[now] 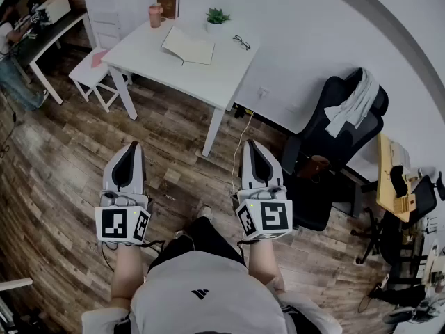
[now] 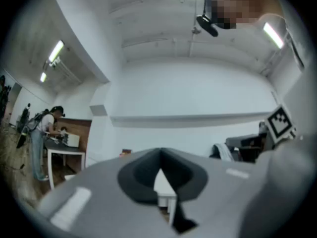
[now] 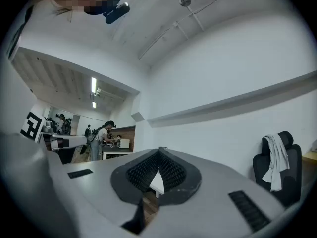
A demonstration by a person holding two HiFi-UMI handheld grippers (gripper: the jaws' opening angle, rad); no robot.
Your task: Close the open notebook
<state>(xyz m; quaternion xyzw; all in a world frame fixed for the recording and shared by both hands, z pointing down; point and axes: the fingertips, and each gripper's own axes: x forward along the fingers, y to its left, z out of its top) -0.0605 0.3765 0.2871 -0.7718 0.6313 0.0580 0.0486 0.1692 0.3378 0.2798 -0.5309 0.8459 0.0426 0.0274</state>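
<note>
the left gripper is held clenched on nothing, low at seven o'clock. the open notebook is seen lying flat on the white table, well off at twelve o'clock, untouched. the right gripper is clenched and empty too, at five o'clock. if the cover is shoved with shut jaws, the notebook could be slid into the glasses.

floor: wood planks | wall: white | furniture: white table, black office chair | light: ceiling tubes
</note>
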